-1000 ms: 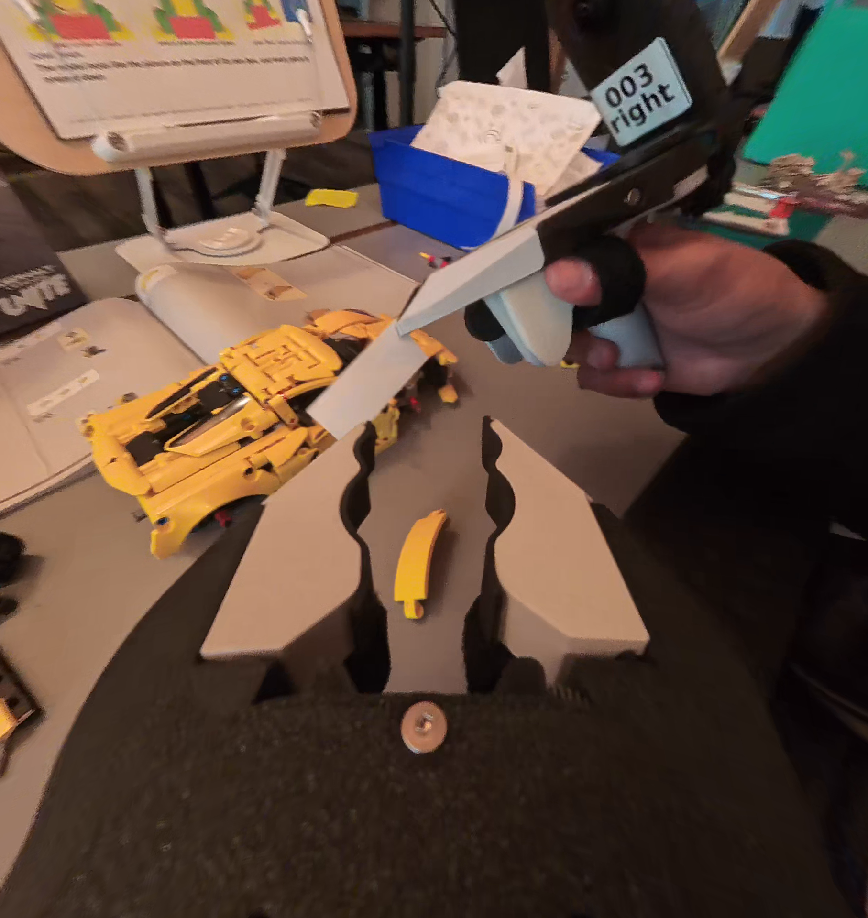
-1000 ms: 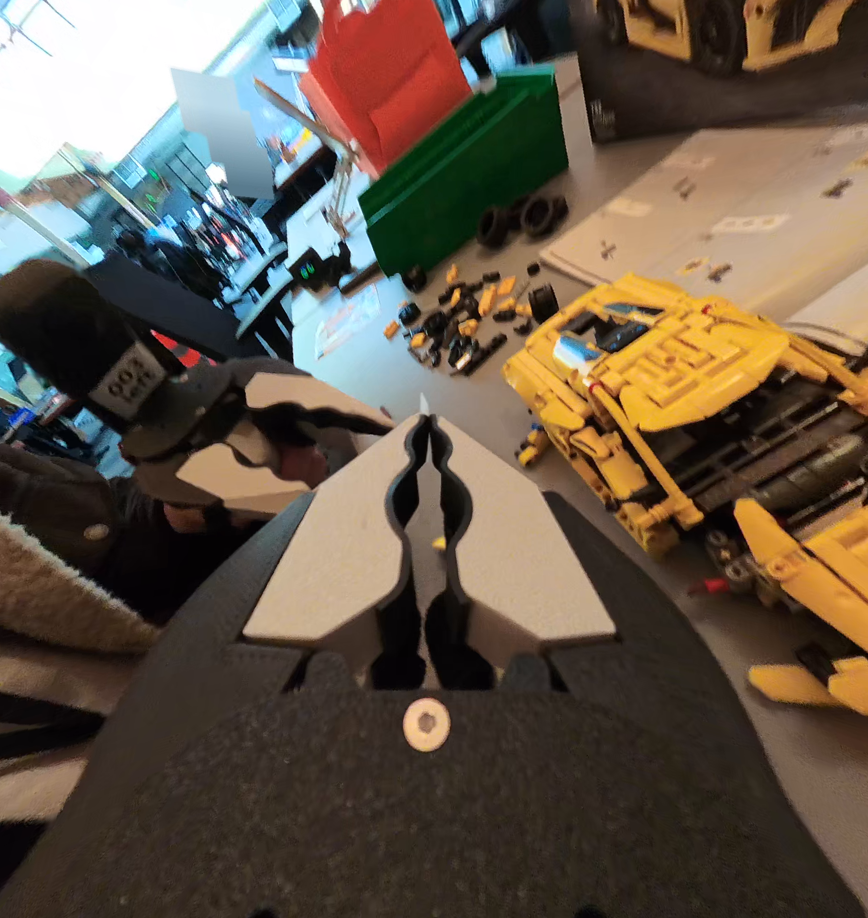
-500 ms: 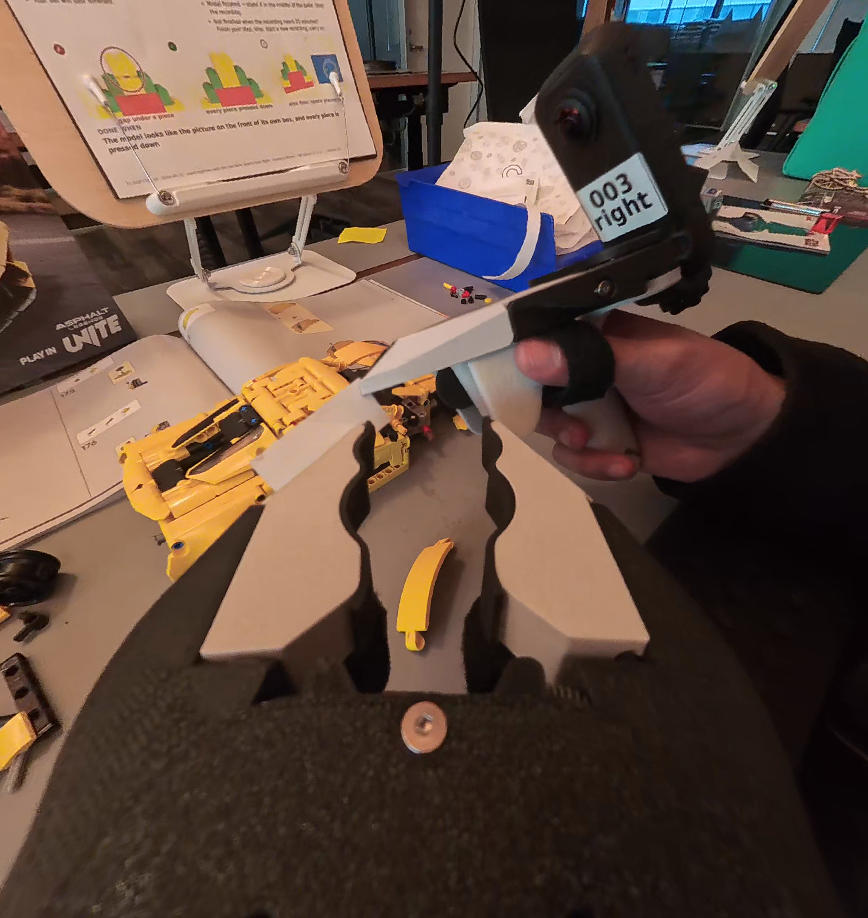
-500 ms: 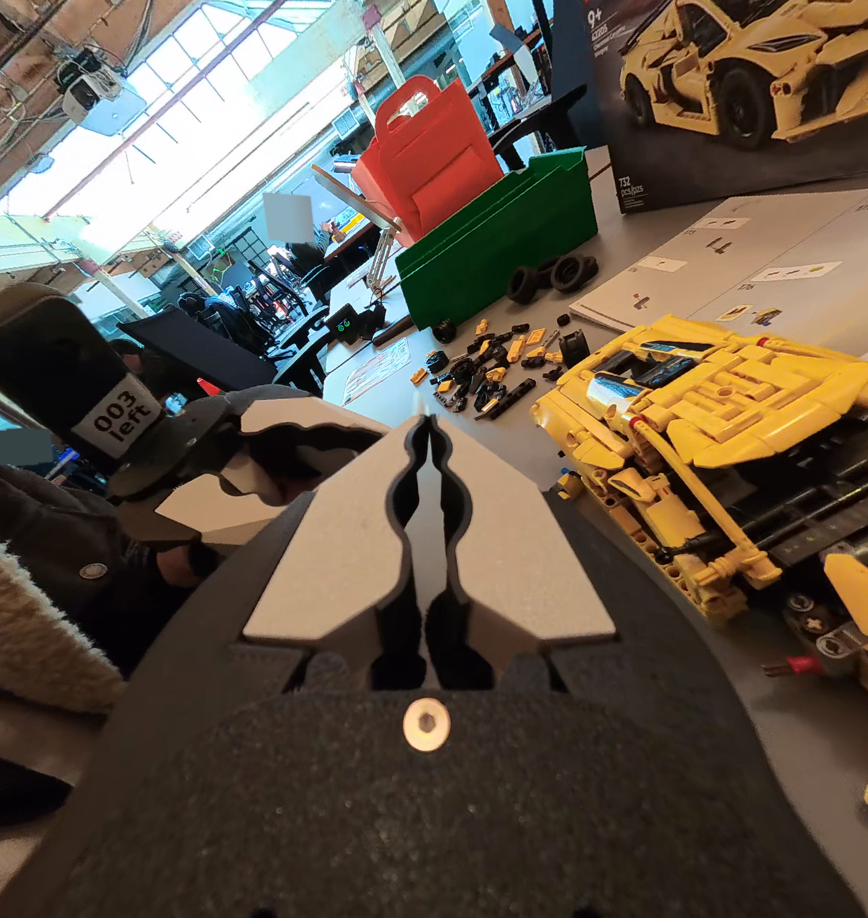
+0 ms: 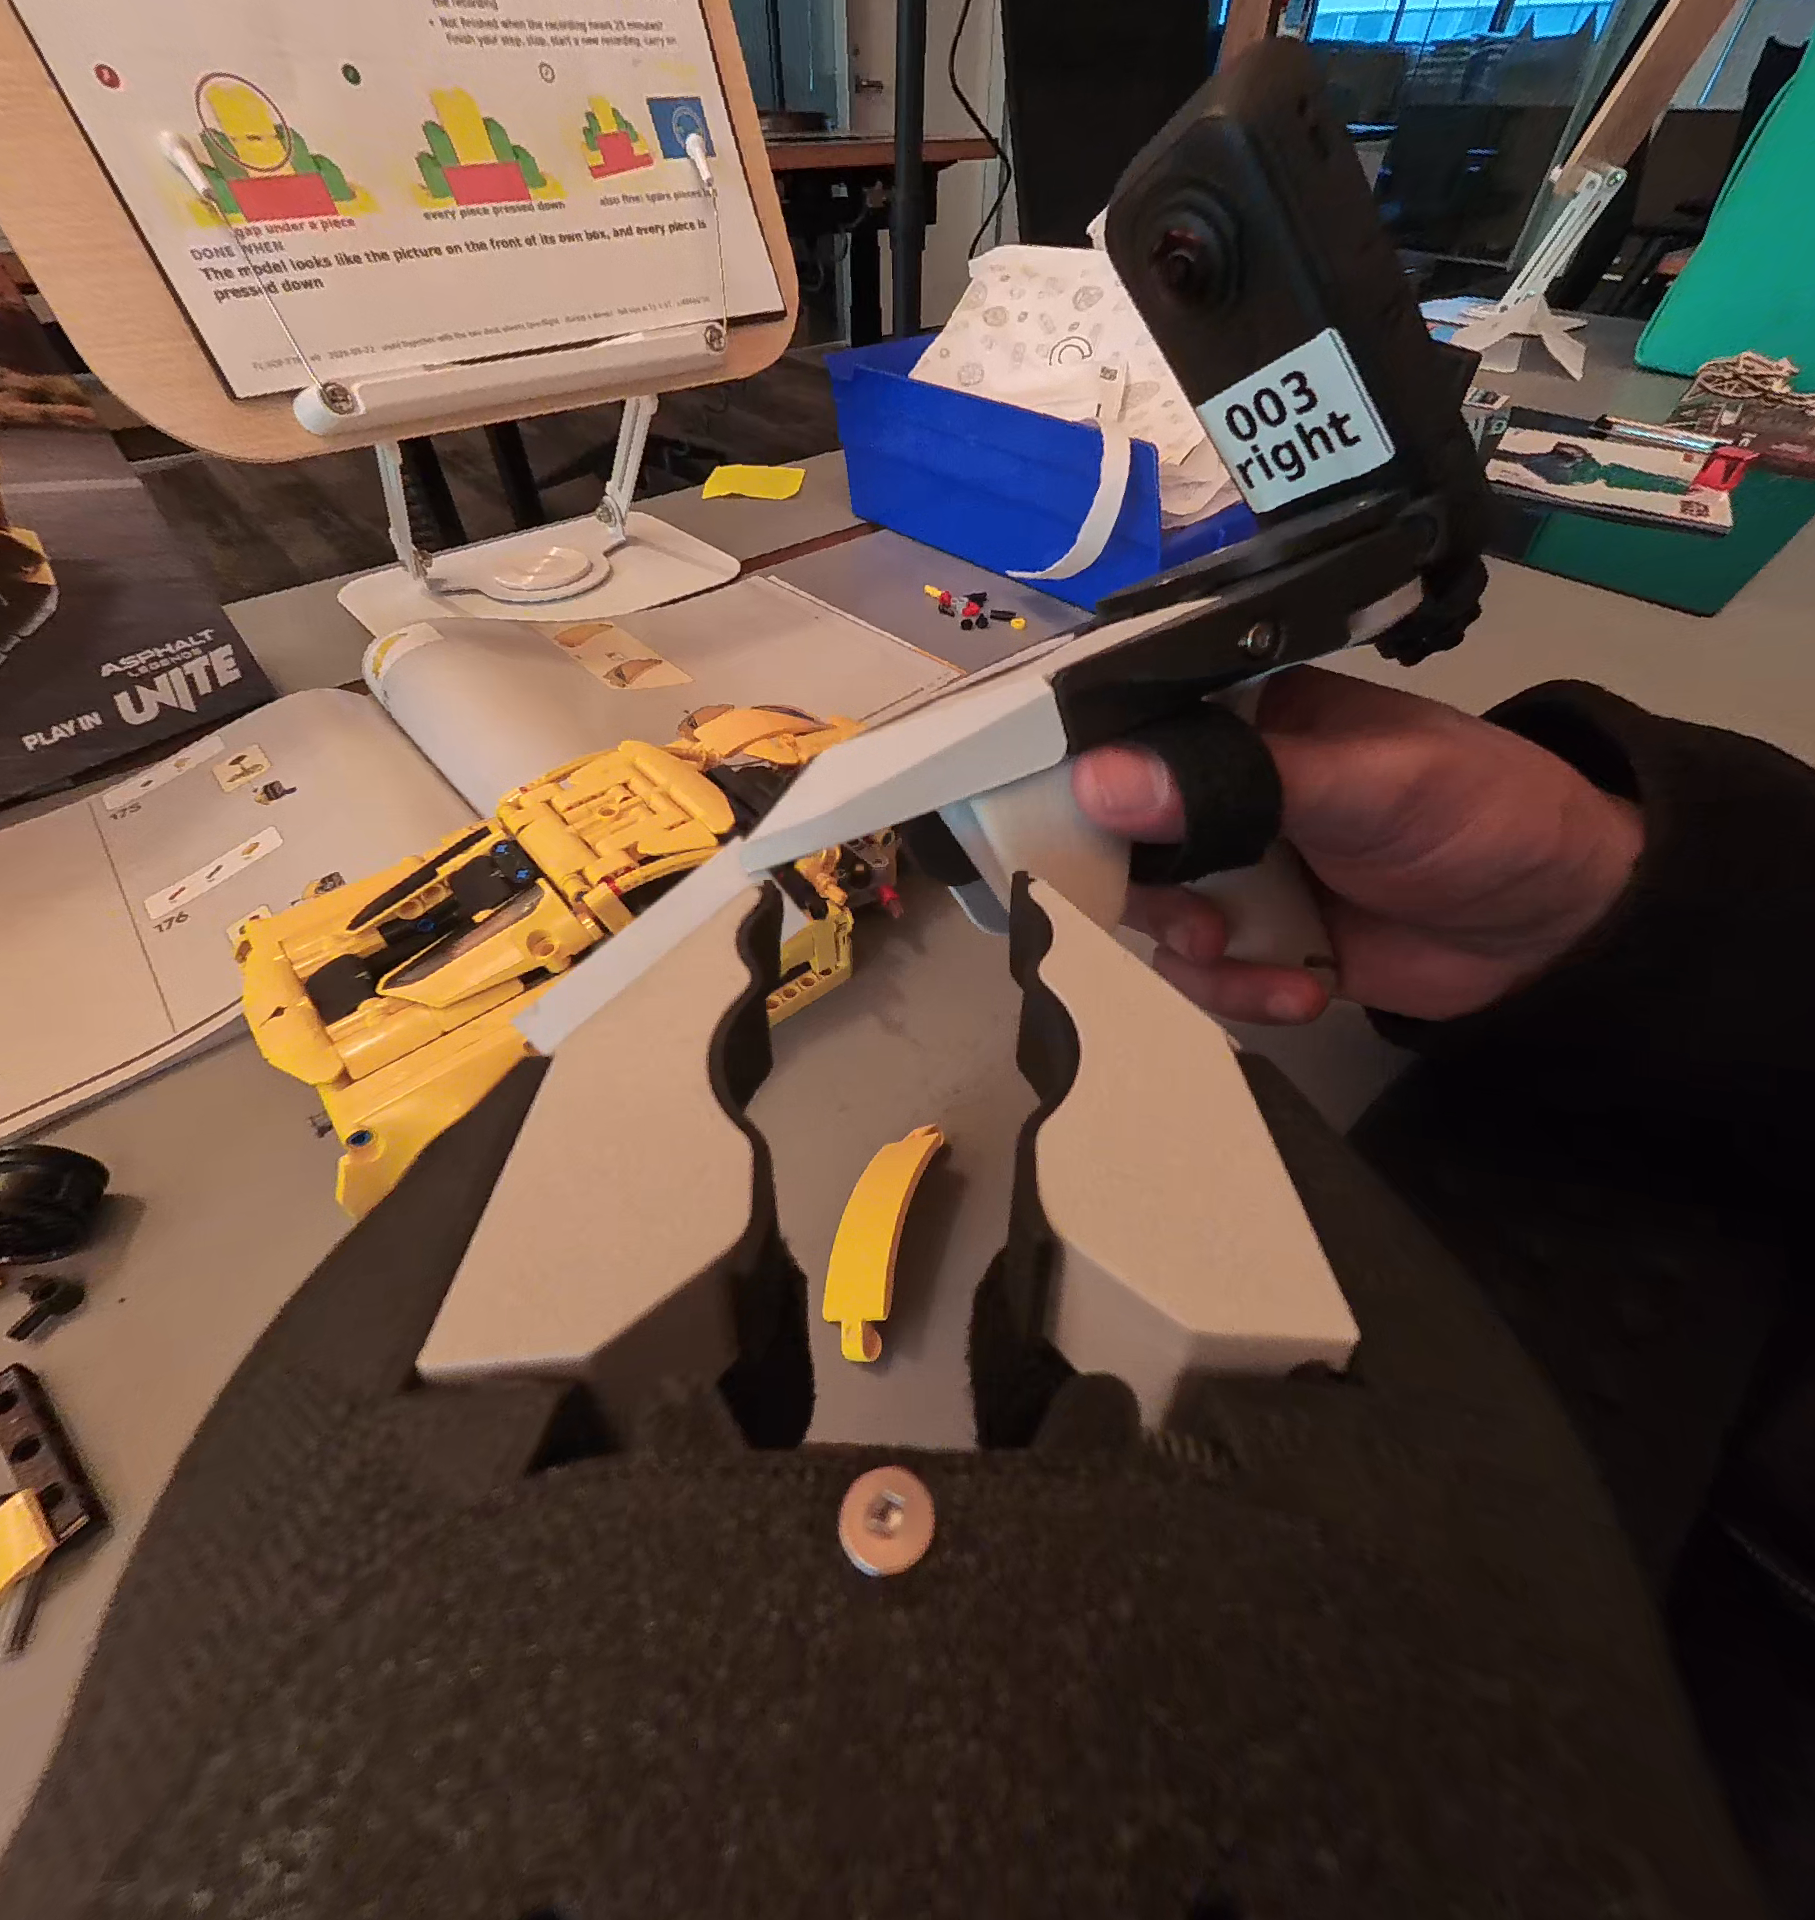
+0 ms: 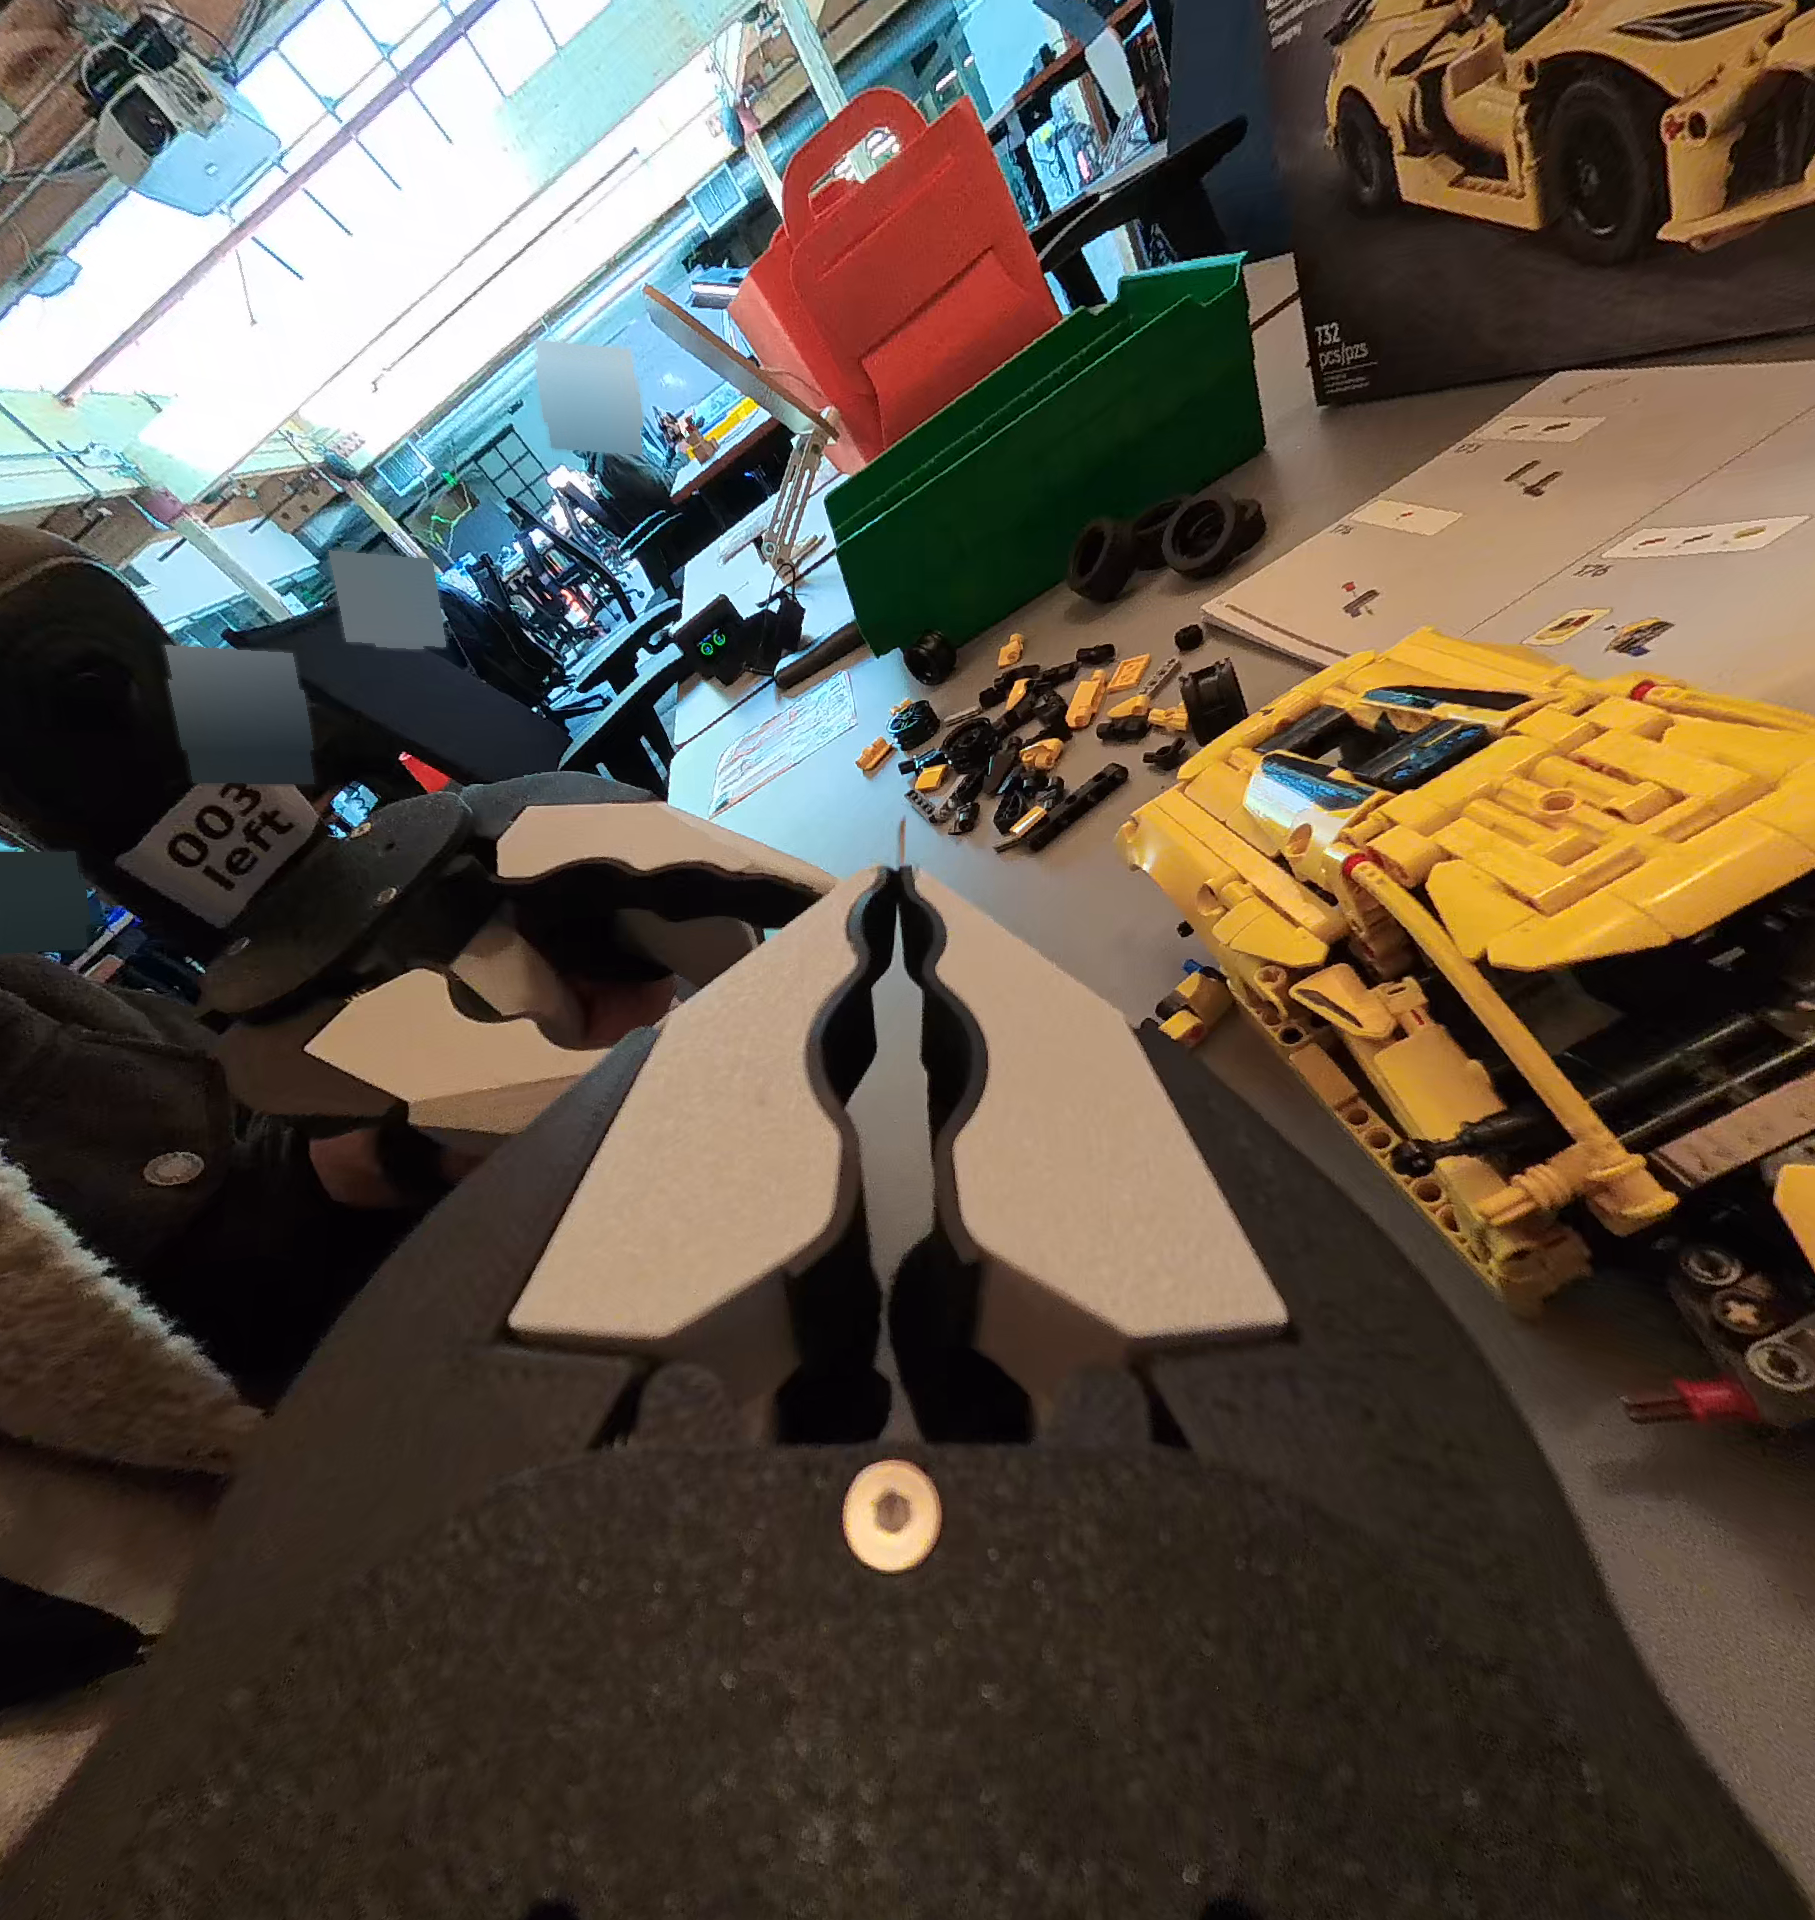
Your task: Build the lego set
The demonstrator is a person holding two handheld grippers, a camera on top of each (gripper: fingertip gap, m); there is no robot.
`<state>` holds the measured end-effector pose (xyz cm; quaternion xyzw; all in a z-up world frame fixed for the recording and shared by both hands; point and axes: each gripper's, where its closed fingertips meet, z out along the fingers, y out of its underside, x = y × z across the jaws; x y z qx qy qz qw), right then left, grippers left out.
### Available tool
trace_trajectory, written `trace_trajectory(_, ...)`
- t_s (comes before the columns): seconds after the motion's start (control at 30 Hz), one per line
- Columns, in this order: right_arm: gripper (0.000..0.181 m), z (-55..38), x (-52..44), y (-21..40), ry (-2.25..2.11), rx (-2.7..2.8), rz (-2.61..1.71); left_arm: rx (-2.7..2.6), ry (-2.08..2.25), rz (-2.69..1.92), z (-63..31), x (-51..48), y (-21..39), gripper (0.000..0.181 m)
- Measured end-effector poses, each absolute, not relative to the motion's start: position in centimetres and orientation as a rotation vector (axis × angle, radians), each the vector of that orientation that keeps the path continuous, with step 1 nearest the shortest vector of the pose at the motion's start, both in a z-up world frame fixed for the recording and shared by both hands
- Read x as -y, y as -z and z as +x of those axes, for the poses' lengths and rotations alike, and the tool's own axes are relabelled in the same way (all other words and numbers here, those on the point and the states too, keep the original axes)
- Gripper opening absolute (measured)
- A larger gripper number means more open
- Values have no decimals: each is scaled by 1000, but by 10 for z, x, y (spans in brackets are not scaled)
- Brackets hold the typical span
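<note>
A part-built yellow lego car (image 5: pixel 529 914) lies on the grey table, also in the right wrist view (image 6: pixel 1485 852). A loose yellow curved piece (image 5: pixel 877 1236) lies on the table below the gap of my left gripper (image 5: pixel 887 914), which is open, empty and held above it. My right gripper (image 6: pixel 898 883) is shut, with nothing clearly held. It hangs in the air over the car's near side, its tip (image 5: pixel 544 1023) just left of my left fingers. The left gripper (image 6: pixel 664 945) shows open at the left of the right wrist view.
An open instruction booklet (image 5: pixel 82 883) lies behind the car. A sheet stand (image 5: pixel 415 208) and blue bin (image 5: pixel 986 478) stand at the back. Loose pieces (image 6: pixel 1028 748), black tyres (image 6: pixel 1163 540), a green bin (image 6: pixel 1048 488) and the set's box (image 6: pixel 1568 177) lie beyond.
Both grippers have lifted and tilted upward, so more of the room shows. The right gripper has drawn back a little from the car. Both keep the same state.
</note>
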<state>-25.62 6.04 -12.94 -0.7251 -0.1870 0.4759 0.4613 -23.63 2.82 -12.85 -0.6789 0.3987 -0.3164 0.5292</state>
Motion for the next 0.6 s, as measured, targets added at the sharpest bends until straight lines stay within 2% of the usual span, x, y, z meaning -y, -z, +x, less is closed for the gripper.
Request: trace_trajectory(0.6, 0, -260, -57, 129, -1313, 414, -1787, -948, 770, -1642, -237, -31, 131, 45)
